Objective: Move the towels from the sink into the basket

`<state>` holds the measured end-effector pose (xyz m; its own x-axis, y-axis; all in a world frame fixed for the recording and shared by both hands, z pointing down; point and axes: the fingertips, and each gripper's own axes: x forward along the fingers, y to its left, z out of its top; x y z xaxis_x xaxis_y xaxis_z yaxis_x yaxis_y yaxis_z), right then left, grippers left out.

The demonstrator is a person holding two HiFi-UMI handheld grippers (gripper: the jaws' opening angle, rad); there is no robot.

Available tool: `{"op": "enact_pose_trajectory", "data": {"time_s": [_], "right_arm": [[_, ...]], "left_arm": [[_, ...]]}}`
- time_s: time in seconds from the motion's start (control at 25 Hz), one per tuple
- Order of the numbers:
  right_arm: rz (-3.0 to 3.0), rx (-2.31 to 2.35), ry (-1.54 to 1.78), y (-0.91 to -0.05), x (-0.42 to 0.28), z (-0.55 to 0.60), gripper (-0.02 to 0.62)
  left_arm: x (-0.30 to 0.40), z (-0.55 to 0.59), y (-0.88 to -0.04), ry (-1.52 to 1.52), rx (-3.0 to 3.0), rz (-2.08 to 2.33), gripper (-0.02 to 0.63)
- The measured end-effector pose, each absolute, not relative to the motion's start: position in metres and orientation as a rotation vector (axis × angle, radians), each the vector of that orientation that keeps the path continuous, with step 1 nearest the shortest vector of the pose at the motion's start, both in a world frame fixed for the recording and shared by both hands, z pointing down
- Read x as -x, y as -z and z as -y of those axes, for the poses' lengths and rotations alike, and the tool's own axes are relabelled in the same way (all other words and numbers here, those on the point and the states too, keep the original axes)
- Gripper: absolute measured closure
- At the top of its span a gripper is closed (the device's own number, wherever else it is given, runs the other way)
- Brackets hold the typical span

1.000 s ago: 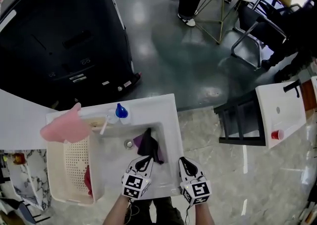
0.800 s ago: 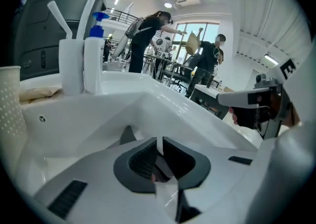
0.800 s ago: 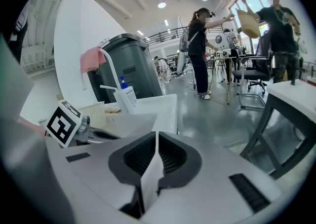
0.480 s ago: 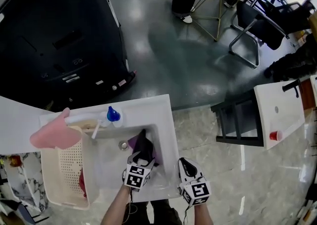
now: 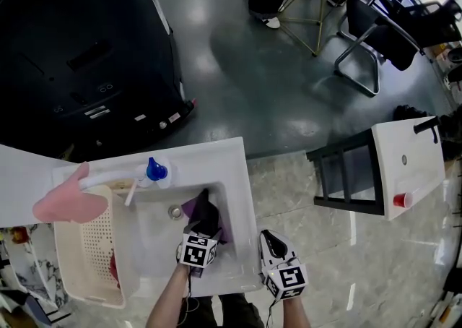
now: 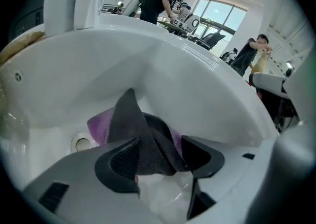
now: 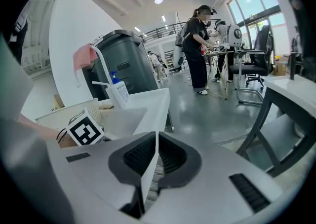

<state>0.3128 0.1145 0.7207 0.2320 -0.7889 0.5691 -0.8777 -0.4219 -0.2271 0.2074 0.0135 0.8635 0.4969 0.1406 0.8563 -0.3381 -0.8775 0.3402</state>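
A red towel [image 5: 113,267] lies in the cream perforated plastic basket [image 5: 78,247]; a dark grey towel [image 6: 131,129] and a purple towel [image 6: 98,125] wait in the white sink [image 5: 155,247]. The left gripper [image 6: 159,155], its jaws just now opening wide, has the grey one between them, not yet pressed; the right gripper [image 7: 155,156] is closed, empty

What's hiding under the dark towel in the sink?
A purple towel peeks out from beneath the dark towel, on the white sink bottom. Most of the purple one is covered, so I cannot tell whether anything else lies below.
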Motion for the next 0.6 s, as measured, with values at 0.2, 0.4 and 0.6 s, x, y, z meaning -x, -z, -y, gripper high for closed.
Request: {"op": "enact_pose_trajectory", "data": {"time_s": [0.2,0.4,0.6], "right_arm": [[1.601,-2.355,-0.959,-0.723,-0.319,-0.12,0.554],[1.603,-2.358,-0.963,-0.723,-0.319,-0.124,0.554],[1.607,-2.363,-0.955,-0.722,-0.318,-0.126,0.554]], "left_arm": [[-0.205,-0.016,-0.869,-1.401,-2.24,0.166,0.342],[-0.202,-0.014,-0.872,-1.446,-2.236,0.19,0.412],[-0.2,-0.009,-0.874,-1.433,-2.225,0.245,0.537]]}}
